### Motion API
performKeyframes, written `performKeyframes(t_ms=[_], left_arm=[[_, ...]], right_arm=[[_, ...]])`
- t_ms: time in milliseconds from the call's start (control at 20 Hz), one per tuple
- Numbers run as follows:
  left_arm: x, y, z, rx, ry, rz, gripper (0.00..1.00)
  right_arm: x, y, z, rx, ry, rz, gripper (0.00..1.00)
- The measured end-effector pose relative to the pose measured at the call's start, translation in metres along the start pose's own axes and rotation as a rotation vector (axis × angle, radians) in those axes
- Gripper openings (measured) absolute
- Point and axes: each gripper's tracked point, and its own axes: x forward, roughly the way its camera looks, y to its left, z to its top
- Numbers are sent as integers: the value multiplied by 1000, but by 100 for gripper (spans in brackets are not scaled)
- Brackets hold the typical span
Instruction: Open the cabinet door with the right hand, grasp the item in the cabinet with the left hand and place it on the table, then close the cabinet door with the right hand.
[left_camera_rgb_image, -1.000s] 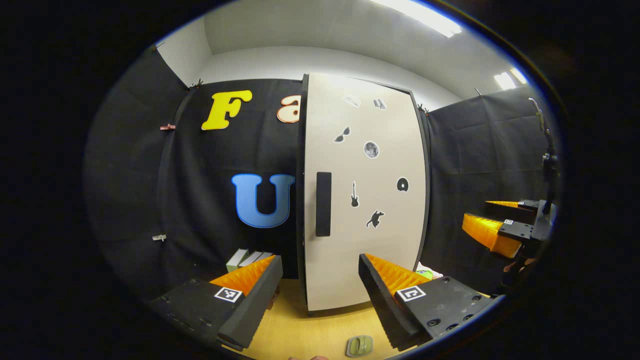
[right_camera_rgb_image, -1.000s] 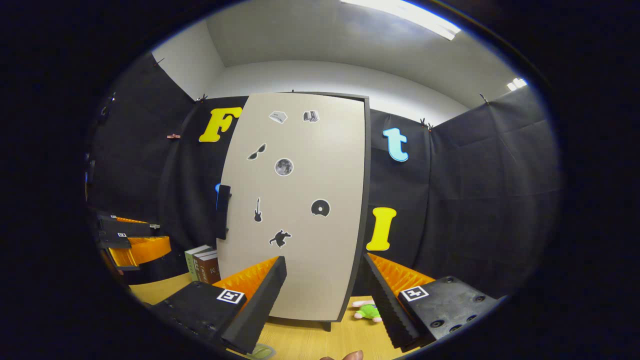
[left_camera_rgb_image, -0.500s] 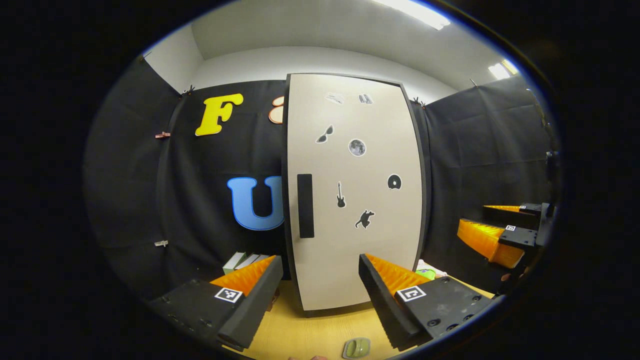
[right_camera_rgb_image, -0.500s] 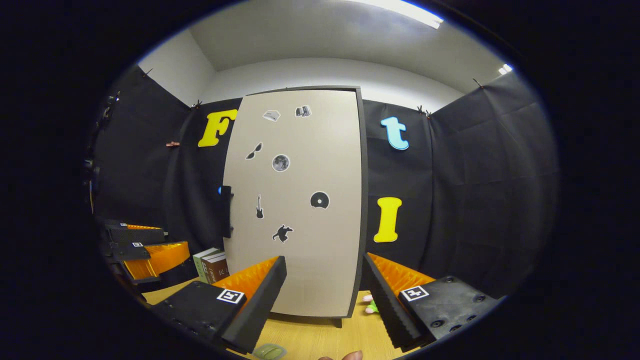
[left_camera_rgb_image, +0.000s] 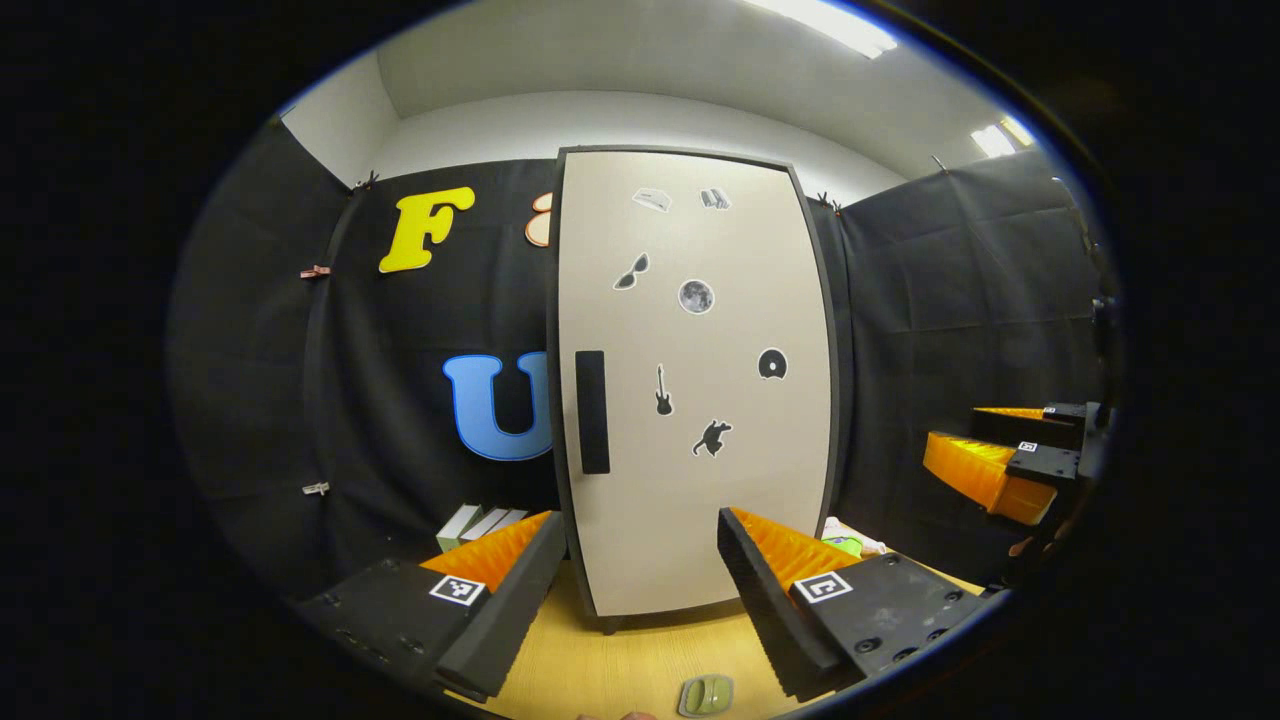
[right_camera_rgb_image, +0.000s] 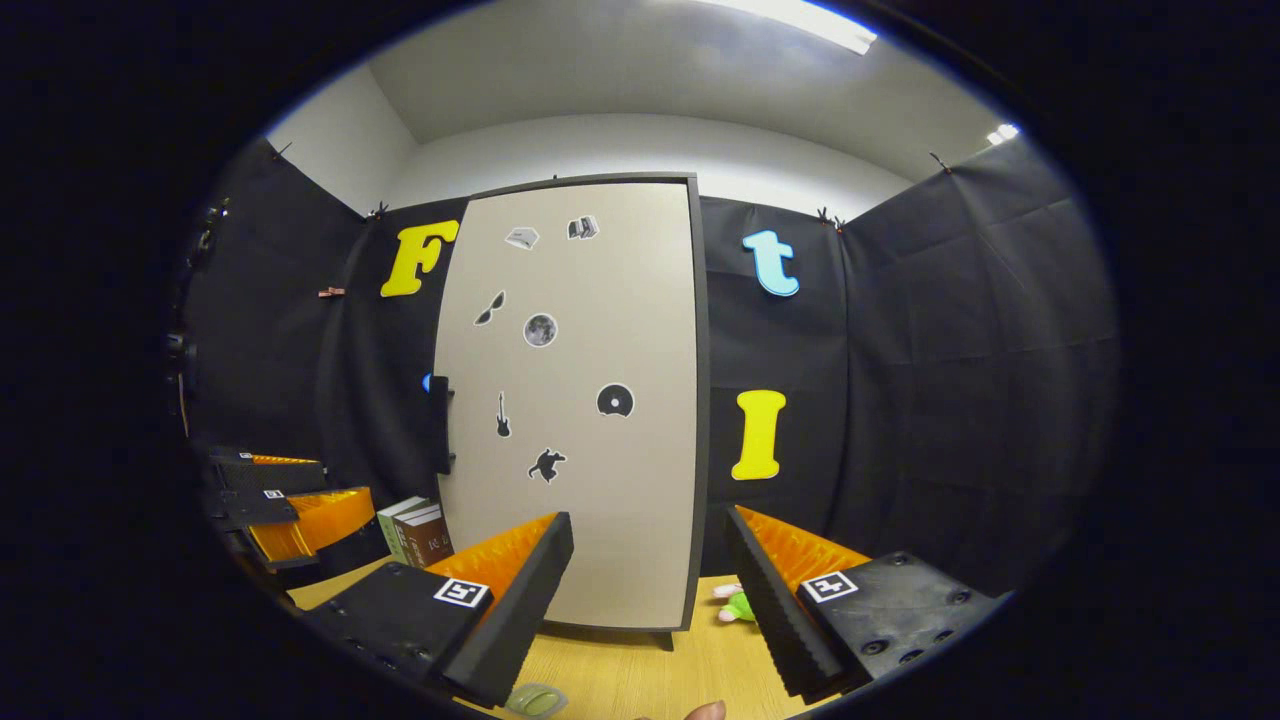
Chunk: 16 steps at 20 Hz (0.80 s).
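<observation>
In the left gripper view, the left gripper (left_camera_rgb_image: 640, 590) hangs over the front of the wooden table (left_camera_rgb_image: 630, 665), its 2 fingers spread wide with nothing between them. Straight ahead stands the cabinet (left_camera_rgb_image: 690, 380), its door shut, with a dark handle (left_camera_rgb_image: 592, 412) near the door's left edge and several small stickers on the front. A small green item (left_camera_rgb_image: 706, 694) lies on the table at its front edge, near the gripper. Books (left_camera_rgb_image: 478, 522) stand at the back left of the table, and a green toy (left_camera_rgb_image: 845, 545) peeks out at the cabinet's right side. The right gripper (left_camera_rgb_image: 1000, 455) is held at the far right, fingers apart and empty.

In the right gripper view, the right gripper (right_camera_rgb_image: 650, 590) is wide open, empty, facing the closed cabinet (right_camera_rgb_image: 580, 400). The green item (right_camera_rgb_image: 537, 700) lies by the table's front edge; the left gripper (right_camera_rgb_image: 290, 490) is at the left, open.
</observation>
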Motion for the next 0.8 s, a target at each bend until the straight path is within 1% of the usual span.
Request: performKeyframes(t_ms=[100,250,350,600,650,800], left_arm=[[-3,5,-5,-7,11,14,96],[-7,11,-9,15,21,44,96],[-8,11,-13,4,35,51,96],[-12,14,-7,-4,29,96,96],[-14,13,-7,-3,25,103,96],[-18,9,-3,11,16,118,96]], right_arm=[[-2,3,0,-1,3,7,97],[-4,6,2,10,-7,25,97],[-3,5,2,15,-6,31,97],[-1,4,-2,34,7,57,97],[-1,2,-4,36,11,60,100],[-3,0,-9,50,29,66,97]])
